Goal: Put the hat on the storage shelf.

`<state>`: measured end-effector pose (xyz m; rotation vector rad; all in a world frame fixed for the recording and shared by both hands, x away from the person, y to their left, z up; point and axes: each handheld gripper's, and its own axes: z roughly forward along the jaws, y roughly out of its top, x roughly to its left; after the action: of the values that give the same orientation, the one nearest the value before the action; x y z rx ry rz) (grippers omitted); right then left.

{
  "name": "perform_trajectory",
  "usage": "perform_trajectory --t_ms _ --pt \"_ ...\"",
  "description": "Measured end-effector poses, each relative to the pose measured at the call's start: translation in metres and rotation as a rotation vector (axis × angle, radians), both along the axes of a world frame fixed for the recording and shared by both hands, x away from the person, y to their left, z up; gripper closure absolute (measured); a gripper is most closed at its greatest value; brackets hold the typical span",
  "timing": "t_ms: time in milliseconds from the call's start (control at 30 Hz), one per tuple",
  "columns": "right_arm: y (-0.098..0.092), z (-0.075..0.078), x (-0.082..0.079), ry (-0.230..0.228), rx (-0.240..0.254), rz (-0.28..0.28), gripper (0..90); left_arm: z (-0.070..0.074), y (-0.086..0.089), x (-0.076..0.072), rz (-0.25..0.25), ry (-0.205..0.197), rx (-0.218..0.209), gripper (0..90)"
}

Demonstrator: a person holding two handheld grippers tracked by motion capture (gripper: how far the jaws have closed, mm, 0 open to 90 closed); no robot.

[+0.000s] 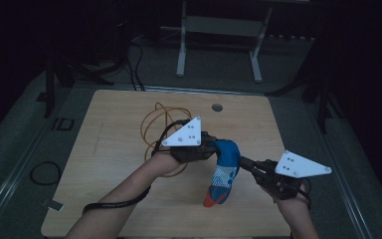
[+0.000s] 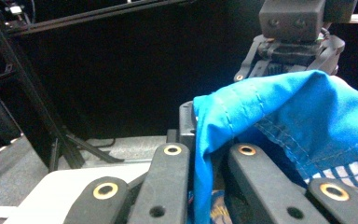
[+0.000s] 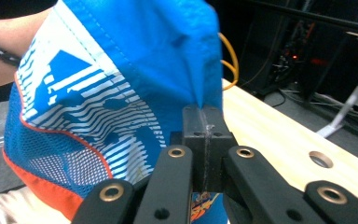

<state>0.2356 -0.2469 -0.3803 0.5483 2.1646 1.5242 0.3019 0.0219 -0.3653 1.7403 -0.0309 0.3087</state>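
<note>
1. My left gripper (image 1: 213, 147) is clamped on the top edge of the blue garment (image 1: 225, 169), lifted above the table (image 1: 114, 149).
2. My right gripper (image 1: 242, 162) pinches the same cloth, jaws pressed together.
3. An orange cable loop (image 1: 151, 122) lies behind them.

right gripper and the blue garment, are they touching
Touching. In the right gripper view, the right gripper has its jaws pressed together on a fold of the blue garment, the cloth rising straight out of the closed tips.
</note>
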Motion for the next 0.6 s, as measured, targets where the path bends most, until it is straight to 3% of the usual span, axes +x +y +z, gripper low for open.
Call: perform_trajectory --t_ms 200,433,600 --pt "-0.007 0.005 0.001 -0.001 0.025 -0.018 90.0 0.000 0.003 -0.002 0.016 -0.009 0.033 89.0" --pt "-0.016 0.015 0.002 -0.019 0.055 -0.061 90.0 0.001 0.004 -0.004 0.022 0.035 0.104 87.8" --pt "-0.020 0.025 0.003 -0.041 0.063 -0.077 90.0 0.003 0.006 -0.009 0.022 0.014 0.119 86.8"
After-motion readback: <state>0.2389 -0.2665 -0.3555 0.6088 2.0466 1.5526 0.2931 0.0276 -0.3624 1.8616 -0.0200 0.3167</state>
